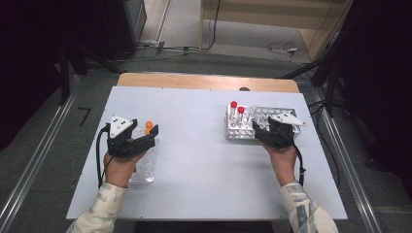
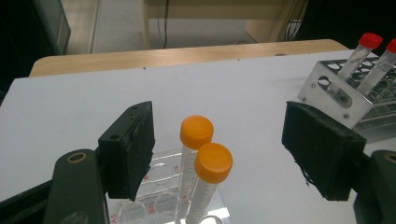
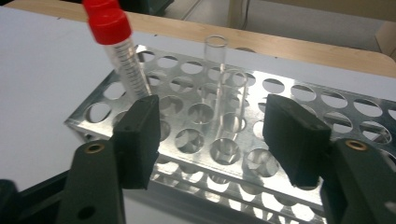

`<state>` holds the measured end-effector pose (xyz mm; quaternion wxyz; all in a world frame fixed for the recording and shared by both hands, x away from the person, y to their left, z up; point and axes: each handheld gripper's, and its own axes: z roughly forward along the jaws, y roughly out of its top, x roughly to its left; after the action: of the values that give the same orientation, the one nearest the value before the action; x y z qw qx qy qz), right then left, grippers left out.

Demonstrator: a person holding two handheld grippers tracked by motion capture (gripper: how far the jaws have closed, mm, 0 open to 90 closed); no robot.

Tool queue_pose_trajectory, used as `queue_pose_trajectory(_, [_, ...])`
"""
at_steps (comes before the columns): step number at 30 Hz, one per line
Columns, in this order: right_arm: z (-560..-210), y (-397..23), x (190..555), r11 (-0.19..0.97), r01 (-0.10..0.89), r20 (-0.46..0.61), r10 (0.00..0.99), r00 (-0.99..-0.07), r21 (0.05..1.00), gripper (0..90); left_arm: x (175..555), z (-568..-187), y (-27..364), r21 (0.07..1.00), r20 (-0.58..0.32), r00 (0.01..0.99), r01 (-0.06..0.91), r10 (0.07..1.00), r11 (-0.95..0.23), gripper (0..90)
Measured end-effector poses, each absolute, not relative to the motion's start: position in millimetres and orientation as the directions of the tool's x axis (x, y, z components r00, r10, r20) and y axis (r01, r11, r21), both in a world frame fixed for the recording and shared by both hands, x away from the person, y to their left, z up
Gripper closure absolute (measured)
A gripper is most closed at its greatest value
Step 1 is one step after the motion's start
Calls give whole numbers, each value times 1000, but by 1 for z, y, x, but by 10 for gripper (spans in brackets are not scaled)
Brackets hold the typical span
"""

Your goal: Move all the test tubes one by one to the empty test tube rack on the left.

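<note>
Between the parted jaws of the right gripper (image 3: 212, 135): a clear, uncapped glass tube (image 3: 217, 70) standing upright in a perforated shiny metal rack (image 3: 299, 100), untouched by either pad; jaws wide, holding nothing. Lower part of that tube lost among reflections in the rack holes. Beside it, at the rack's far-left corner, a clear plastic tube with a red screw cap (image 3: 116, 42), top of the cap cut off by the frame edge; printed graduation marks along its side too small to read. From the high view, 2 red-capped tubes (image 1: 237, 112) in the rack, its right end hidden under the right gripper (image 1: 261, 132) and its grey three-cornered plate.

Left gripper (image 2: 219, 149) also open, gripping nothing, poised around 2 clear tubes with orange screw caps (image 2: 205, 144) set in a clear plastic rack (image 2: 154, 205). Red lettering beside the rack holes, partly legible: "A5", "B5", "C". Rack bottom cut off by the frame; from above, largely hidden under the left hand (image 1: 119, 167).

All on a pale blue-grey tabletop (image 1: 194, 145) with a wooden strip (image 1: 204, 81) along the far edge. Beyond, grey floor, loose cables, dark curtains at both sides.
</note>
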<state>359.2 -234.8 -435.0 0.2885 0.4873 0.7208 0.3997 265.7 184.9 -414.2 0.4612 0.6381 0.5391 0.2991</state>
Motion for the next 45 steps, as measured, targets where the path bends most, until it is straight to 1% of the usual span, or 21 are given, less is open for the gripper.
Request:
queue_pose_trajectory(5, [-443,-236,369,203,479,-36,942,-334,854,486,266,-415,185,910,-113,243,414,963,3,258])
queue_pose_trajectory(11, [-447,-234,374,207,472,-50,945,-324,857,578,266,-415,185,911,-117,240,413,964,8,258])
queue_pose_trajectory(18, [-450,-235,378,203,473,-46,946,-322,858,625,266,-416,185,909,-113,239,417,964,3,258])
queue_pose_trajectory(23, [-451,-234,379,207,466,-52,945,-323,860,676,266,-415,185,910,-112,239,416,965,2,258])
queue_pose_trajectory(30, [-453,-234,380,212,469,-56,944,-325,858,717,265,-415,185,909,-112,240,416,964,2,258])
queue_pose_trajectory(40, [-452,-235,380,205,470,-47,944,-326,859,731,265,-415,184,910,-113,242,414,964,3,258])
queue_pose_trajectory(45, [-445,-237,377,195,447,-42,943,-329,873,736,265,-415,184,911,-114,241,413,964,4,259])
